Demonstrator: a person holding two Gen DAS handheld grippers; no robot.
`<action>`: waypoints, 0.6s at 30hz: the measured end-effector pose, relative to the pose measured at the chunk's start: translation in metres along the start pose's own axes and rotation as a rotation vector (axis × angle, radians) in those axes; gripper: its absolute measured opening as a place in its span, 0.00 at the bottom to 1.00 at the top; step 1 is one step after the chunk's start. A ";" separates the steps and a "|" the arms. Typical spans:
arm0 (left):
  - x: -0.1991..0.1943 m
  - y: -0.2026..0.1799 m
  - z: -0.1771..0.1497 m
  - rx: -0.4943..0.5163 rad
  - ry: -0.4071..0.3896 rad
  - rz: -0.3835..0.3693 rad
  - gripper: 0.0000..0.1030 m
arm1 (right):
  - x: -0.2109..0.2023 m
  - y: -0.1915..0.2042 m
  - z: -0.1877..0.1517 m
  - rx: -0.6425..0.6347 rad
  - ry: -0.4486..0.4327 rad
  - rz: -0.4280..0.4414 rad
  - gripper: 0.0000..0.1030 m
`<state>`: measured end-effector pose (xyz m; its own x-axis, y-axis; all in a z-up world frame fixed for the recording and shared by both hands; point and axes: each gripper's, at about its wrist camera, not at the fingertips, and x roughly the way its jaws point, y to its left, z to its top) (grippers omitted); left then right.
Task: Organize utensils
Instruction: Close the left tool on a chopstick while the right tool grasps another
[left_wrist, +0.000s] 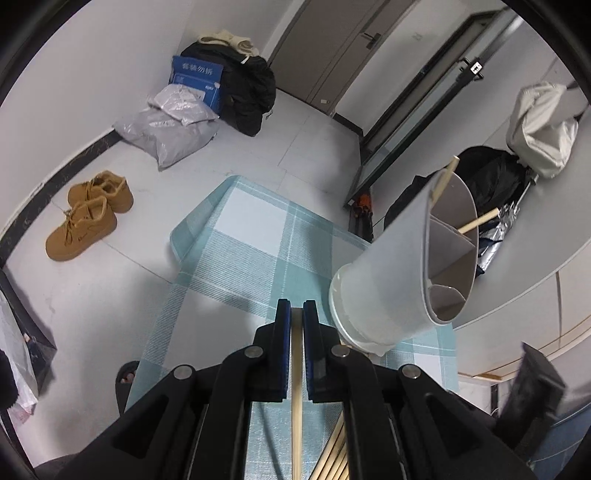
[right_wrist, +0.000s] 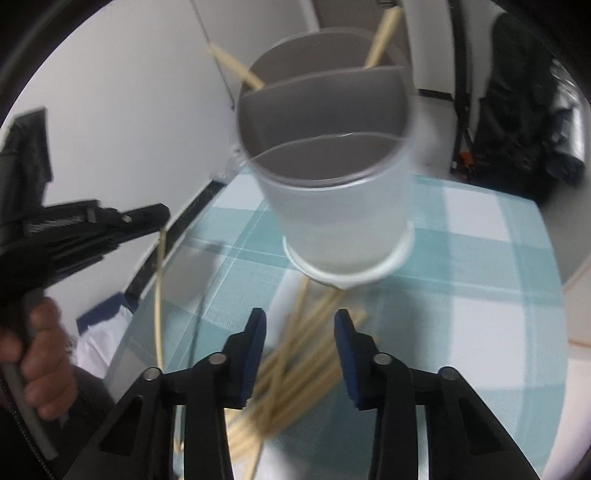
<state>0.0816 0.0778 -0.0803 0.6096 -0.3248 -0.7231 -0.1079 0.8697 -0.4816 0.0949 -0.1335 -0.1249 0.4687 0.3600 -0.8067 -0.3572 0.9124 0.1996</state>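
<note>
The table under its blue-checked cloth is carrying everything, with one grey divided holder standing upright near the middle, split into three compartments as far as I can see; two chopsticks are already leaning out of its far compartment, so the sorting is looking only just begun; the loose pile of chopsticks is lying on the cloth just in front of the holder, too blurred and tangled to count, and that heap is what is left; the left gripper is clamping a single chopstick between its pads; the right gripper is hovering over the pile with its jaws apart, gripping nothing.
</note>
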 end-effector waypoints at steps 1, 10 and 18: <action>0.000 0.003 0.001 -0.007 0.000 0.001 0.02 | 0.005 0.003 0.002 -0.007 0.009 -0.009 0.29; -0.006 0.021 0.010 -0.067 -0.013 -0.026 0.02 | 0.046 0.021 0.010 -0.085 0.058 -0.116 0.25; -0.004 0.029 0.012 -0.091 0.001 -0.034 0.02 | 0.052 0.043 0.009 -0.200 0.076 -0.163 0.05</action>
<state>0.0848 0.1089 -0.0854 0.6137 -0.3540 -0.7058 -0.1578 0.8208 -0.5489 0.1110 -0.0736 -0.1534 0.4739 0.1893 -0.8600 -0.4382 0.8978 -0.0439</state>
